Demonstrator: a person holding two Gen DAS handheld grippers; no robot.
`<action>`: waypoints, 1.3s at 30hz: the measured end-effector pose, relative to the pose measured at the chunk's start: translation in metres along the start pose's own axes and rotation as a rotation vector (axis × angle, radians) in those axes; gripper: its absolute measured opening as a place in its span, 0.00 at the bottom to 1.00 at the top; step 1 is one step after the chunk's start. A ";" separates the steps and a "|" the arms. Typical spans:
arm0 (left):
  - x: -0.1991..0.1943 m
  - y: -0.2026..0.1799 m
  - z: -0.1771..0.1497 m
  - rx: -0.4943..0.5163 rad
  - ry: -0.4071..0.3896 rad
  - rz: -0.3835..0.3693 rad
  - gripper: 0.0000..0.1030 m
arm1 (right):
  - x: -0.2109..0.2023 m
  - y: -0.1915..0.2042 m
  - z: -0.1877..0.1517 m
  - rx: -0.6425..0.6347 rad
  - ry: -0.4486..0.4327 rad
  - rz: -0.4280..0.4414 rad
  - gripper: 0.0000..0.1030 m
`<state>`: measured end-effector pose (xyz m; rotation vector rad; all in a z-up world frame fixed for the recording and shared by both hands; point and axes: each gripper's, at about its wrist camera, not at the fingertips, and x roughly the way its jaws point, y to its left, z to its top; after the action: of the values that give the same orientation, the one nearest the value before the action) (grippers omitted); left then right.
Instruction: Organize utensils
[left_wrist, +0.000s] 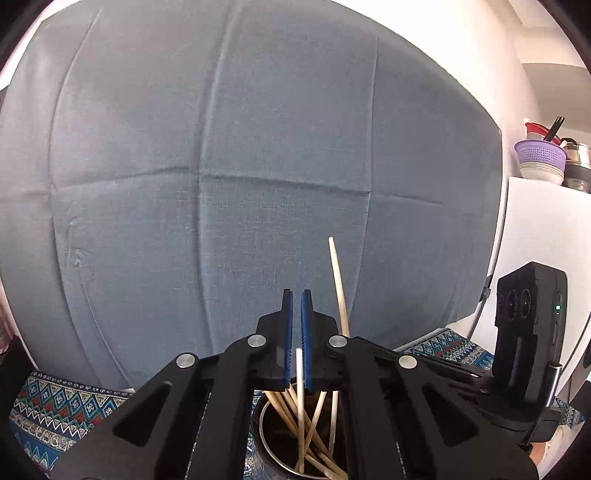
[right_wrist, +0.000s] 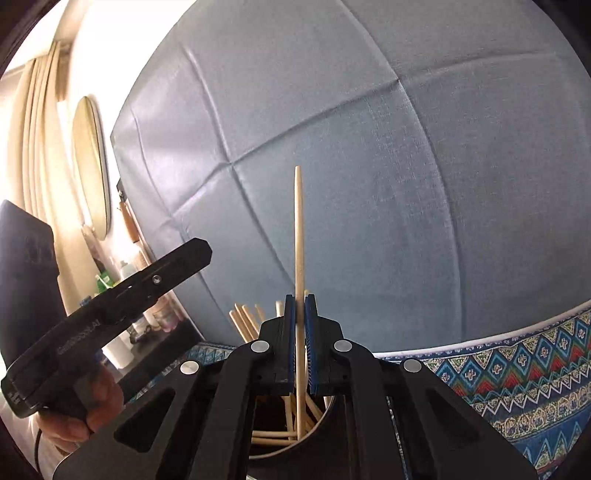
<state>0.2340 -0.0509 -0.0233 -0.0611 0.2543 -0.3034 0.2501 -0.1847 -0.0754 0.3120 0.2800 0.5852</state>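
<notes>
Backdrop and surroundings
Grey-blue creased cloth (left_wrist: 258, 147) upright; patterned tablecloth (right_wrist: 517, 369) below; purple colander (left_wrist: 540, 151) on stacked bowls; oval mirror (right_wrist: 90, 166); bottles (right_wrist: 125, 273).

Backdrop: a large grey-blue creased fabric panel (left_wrist: 258, 147) fills your view ahead.
Surface: a blue patterned woven cloth (right_wrist: 517, 373) covers the counter below it.
Left side: cream pleated curtains (right_wrist: 33, 129) and an oval wall mirror (right_wrist: 90, 166), brightly lit.
Right side: a white cabinet (left_wrist: 535, 229) carries a purple plastic colander (left_wrist: 540, 152) on stacked white bowls (left_wrist: 542, 173).
</notes>
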 end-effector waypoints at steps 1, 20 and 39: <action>0.000 0.000 -0.002 0.001 0.010 -0.004 0.04 | -0.001 0.002 -0.002 -0.023 0.007 -0.007 0.06; -0.035 0.013 0.016 0.019 0.000 0.090 0.62 | -0.025 0.019 0.012 -0.095 -0.042 -0.124 0.78; -0.083 0.007 0.013 0.043 0.180 0.172 0.95 | -0.069 0.053 0.020 -0.125 0.038 -0.192 0.93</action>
<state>0.1624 -0.0186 0.0084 0.0311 0.4291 -0.1426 0.1757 -0.1872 -0.0260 0.1518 0.3046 0.4178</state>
